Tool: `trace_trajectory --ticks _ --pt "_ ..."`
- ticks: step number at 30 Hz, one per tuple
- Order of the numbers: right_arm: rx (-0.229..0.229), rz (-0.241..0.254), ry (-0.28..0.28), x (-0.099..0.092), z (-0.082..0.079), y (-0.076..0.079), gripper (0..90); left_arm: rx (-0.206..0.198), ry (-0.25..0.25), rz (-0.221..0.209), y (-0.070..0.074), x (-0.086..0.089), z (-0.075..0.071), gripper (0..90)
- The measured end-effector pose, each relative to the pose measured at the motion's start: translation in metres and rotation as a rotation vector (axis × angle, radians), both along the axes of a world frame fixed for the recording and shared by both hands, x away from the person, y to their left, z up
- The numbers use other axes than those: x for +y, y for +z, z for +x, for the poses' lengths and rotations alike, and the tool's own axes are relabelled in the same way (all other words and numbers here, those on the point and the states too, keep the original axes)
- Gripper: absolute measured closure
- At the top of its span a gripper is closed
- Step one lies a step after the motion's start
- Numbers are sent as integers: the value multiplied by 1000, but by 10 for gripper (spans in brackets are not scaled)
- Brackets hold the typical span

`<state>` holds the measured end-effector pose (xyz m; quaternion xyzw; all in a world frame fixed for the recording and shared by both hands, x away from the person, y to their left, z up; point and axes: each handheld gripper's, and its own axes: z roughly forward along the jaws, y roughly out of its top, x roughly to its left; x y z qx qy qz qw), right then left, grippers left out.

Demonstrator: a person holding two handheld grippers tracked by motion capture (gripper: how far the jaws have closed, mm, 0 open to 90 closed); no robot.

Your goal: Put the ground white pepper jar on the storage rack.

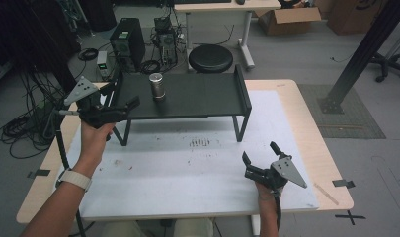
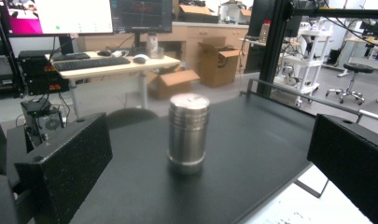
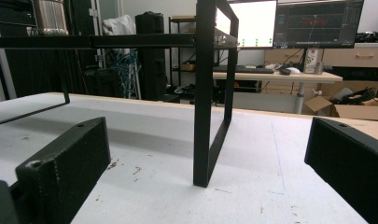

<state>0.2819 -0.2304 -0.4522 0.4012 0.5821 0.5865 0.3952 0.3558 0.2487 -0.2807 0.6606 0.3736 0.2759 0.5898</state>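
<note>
Your left gripper [image 1: 119,109] is spread, facing the steel canister [image 2: 188,132] on the shelf [image 1: 197,101]; right gripper [image 1: 260,157] spread, low on the table [image 3: 252,154], canister base visible overhead.

Left tool [image 1: 131,105] open near steel canister [image 1: 156,86] on black shelf [image 1: 197,98].

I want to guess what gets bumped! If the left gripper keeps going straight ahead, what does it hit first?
Probably the metal shaker, standing upright on the black shelf. It sits between the open jaws of the left gripper, though the remaining gap is hard to judge.
</note>
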Motion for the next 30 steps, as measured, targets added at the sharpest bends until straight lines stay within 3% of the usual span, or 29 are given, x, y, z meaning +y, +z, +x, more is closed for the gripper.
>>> trace_trajectory --ticks 5,10,25,30 --pt "1 0 0 0 0 0 0 -1 -5 -4 -5 2 -7 3" --pt "1 0 0 0 0 0 0 -6 -18 19 -8 1 -13 3" --pt "-1 -1 0 0 0 0 0 -39 -57 6 -20 5 -34 2" --pt "-1 0 0 0 0 0 0 -68 -70 9 -28 9 -42 2"
